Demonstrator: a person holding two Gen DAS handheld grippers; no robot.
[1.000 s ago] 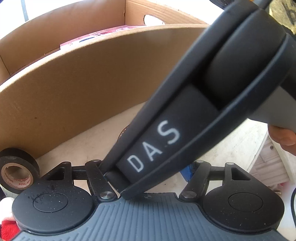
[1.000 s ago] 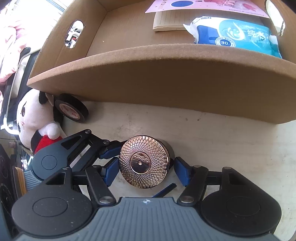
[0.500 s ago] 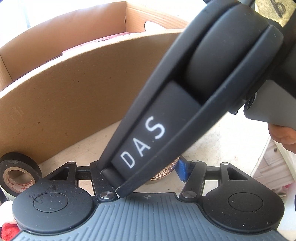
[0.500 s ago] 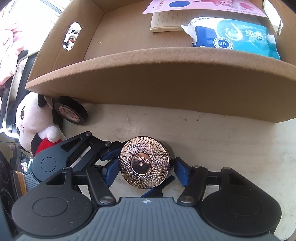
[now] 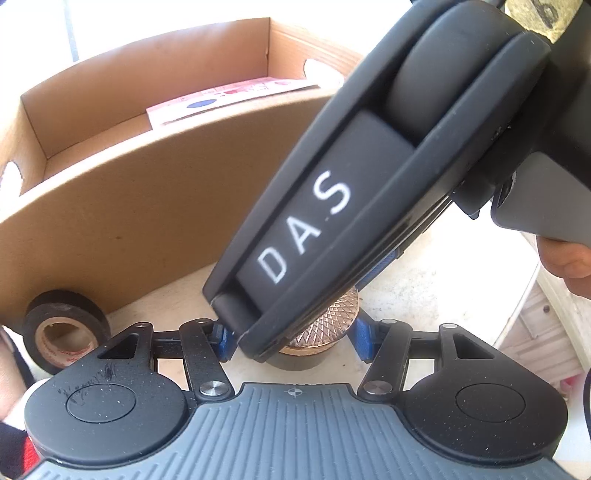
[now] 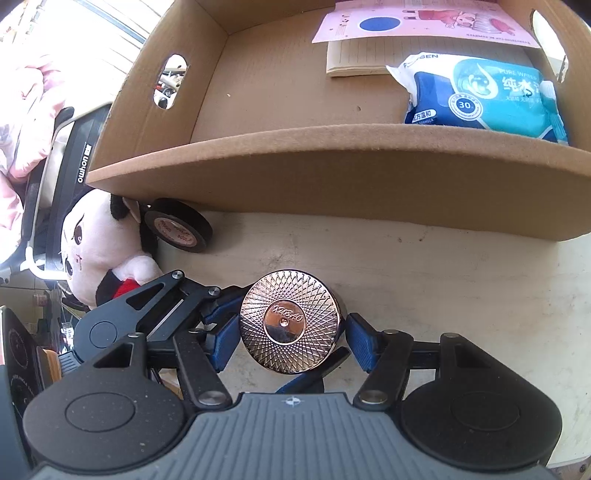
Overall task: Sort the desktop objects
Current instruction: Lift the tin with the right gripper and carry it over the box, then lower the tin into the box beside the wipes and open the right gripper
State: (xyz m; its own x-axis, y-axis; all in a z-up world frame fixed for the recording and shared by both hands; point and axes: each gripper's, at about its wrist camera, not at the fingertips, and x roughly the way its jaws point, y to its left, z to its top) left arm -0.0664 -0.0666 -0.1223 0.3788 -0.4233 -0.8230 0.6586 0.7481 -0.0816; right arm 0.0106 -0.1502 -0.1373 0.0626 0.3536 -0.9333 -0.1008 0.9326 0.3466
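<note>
In my right camera, the right gripper [image 6: 291, 339] is down low over the pale table [image 6: 461, 288] and its two blue pads [image 6: 225, 339] sit one on each side of a small round jar [image 6: 290, 319] with a shiny gold lid. The left pad looks like it is right against the lid and the other pad is just beside it, but I cannot tell if the jar is being squeezed or is only sitting between them. The left gripper [image 6: 267, 343] comes in from the left side, and its blue fingers go round the same jar lower down. The jar stands upright on the table, just in front of the big cardboard box [image 6: 332, 177]. Inside the box I see a blue pack of wipes [image 6: 487, 99], a pink sheet [image 6: 413, 22] and a lined notepad [image 6: 354, 59]. A black roll of tape [image 6: 177, 229] leans by the box wall, and a soft doll [image 6: 92, 240] is next to it. In my left camera, the black body of the right gripper, with the letters DAS on it, covers a lot of the picture. Under it the gold lid peeks out between my left blue pads. One pad is partly hidden, so I cannot tell if the left gripper is holding tight or loose. The tape roll is at the left by the box, and a bit of the person's hand [image 5: 565, 266] shows at the right edge
</note>
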